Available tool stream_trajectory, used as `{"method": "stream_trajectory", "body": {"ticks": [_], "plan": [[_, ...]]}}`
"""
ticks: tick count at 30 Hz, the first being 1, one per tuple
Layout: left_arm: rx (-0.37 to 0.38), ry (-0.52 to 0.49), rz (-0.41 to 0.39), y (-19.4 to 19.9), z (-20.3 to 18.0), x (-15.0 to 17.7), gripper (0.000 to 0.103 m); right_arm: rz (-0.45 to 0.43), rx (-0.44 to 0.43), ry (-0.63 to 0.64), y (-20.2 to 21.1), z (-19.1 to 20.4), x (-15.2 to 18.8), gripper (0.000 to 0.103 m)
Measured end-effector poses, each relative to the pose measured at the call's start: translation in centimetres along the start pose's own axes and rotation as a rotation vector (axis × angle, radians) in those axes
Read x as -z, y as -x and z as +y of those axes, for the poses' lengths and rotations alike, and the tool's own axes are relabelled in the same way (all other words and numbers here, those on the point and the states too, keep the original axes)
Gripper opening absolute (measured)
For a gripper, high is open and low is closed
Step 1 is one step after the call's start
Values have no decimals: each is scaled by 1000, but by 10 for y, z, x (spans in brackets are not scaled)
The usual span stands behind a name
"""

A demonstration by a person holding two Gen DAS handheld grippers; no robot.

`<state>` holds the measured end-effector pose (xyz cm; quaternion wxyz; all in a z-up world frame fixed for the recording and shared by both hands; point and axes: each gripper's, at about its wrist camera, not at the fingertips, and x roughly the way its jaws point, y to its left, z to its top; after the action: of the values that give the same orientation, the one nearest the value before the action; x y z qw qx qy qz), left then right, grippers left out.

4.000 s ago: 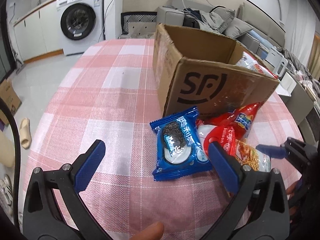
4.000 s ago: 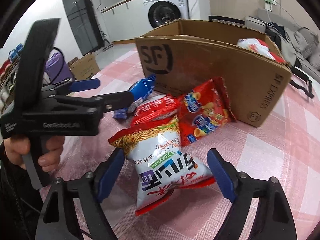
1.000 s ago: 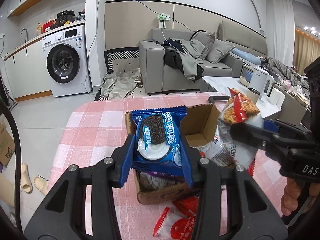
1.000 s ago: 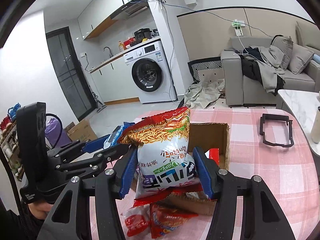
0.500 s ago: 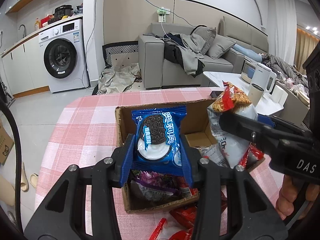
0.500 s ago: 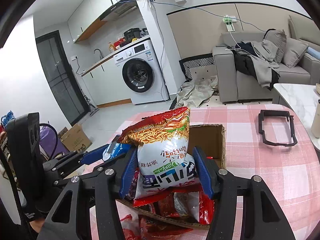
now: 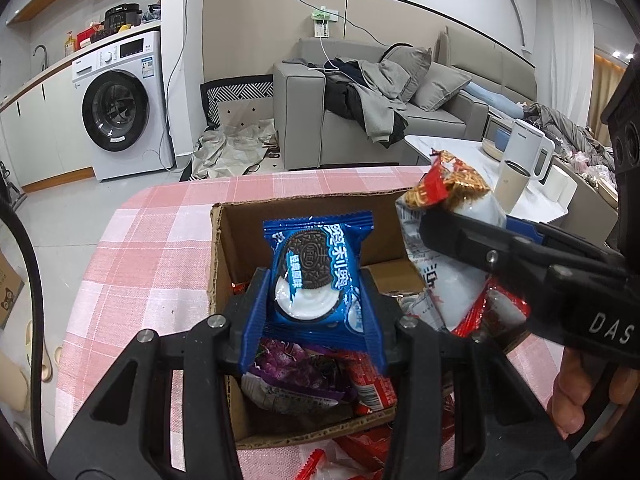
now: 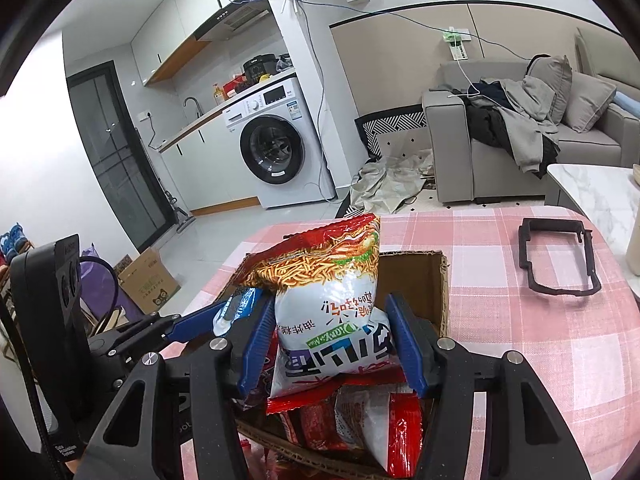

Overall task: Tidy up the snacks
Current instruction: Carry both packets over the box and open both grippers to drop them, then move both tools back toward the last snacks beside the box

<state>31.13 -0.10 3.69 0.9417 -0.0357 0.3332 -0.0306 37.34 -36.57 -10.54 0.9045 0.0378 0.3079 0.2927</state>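
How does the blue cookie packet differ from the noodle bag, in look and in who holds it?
The blue cookie packet is flat and blue; the noodle bag is puffy, white and red. The left claw holds the packet; the right claw holds the noodle bag, which looks larger. Both hang above the open cardboard box.

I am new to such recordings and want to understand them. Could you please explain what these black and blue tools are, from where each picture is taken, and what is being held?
No robot is here: a person holds a hand tool with two blue fingers in each hand. Each tool carries a wide-angle camera that looks forward along its fingers, so each picture is taken from one tool.

In the left wrist view, the left gripper is shut on a blue cookie packet. In the right wrist view, the right gripper is shut on a noodle snack bag.

Both are held over an open cardboard box that already contains snacks. The box stands on a table with a pink checked tablecloth. A black frame also lies there.
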Motion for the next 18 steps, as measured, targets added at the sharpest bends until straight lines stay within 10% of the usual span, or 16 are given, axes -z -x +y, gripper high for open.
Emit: {"method": "stream_trajectory", "body": {"ticks": [11, 18], "plan": [[11, 5, 5, -6, 7, 2, 41, -1, -17, 5, -1, 2, 2, 64], [19, 7, -23, 22, 12, 6, 83, -35, 15, 14, 24, 2, 9, 84]]}}
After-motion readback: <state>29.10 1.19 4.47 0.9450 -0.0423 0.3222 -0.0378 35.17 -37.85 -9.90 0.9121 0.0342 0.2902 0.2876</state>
